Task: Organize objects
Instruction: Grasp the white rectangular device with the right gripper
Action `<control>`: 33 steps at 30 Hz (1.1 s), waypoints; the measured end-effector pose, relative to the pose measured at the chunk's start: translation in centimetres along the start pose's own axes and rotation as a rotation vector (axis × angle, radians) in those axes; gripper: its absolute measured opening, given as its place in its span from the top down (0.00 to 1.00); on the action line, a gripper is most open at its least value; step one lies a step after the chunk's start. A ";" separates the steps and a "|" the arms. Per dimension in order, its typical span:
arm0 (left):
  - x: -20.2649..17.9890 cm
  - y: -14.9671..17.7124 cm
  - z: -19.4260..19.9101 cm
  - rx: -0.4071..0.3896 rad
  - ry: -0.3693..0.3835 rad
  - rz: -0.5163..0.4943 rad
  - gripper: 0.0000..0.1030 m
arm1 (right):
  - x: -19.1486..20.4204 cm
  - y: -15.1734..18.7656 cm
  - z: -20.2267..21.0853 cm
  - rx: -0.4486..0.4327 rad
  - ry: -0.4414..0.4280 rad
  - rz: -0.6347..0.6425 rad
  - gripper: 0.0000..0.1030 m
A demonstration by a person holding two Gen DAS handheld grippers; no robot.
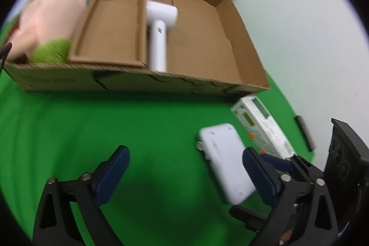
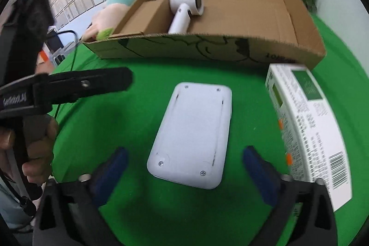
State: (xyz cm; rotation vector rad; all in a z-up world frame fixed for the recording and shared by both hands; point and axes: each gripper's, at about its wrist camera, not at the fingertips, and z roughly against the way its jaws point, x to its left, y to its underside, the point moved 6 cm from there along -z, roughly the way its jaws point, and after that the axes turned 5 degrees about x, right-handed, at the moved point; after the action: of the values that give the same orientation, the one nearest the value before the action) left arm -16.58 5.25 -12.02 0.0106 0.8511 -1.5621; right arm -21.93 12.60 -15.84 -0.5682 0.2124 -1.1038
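1 white power strip (image 2: 192, 137), 1 carton (image 2: 309, 128), 1 dryer (image 2: 184, 12) in box (image 2: 207, 47).

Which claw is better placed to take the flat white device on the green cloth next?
Probably the right claw: it is open, with the white device centred between its fingers. The left claw is open over bare cloth, the device at its right finger.
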 end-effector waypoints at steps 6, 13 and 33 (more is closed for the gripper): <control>-1.2 1.1 -2.8 0.098 0.120 0.048 0.26 | 0.2 0.2 -0.3 0.000 0.025 0.033 0.01; -1.7 1.3 -4.2 0.141 0.234 0.120 0.42 | 1.0 1.0 -0.6 0.004 0.038 0.056 0.10; -1.3 2.6 -5.6 0.176 0.280 0.182 0.73 | -0.1 0.9 -0.8 0.018 0.002 -0.037 0.31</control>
State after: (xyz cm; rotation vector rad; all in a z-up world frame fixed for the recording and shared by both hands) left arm -16.65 9.46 -16.79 0.4315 0.9001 -1.4773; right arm -21.62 12.73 -17.06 -0.5567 0.1936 -1.1414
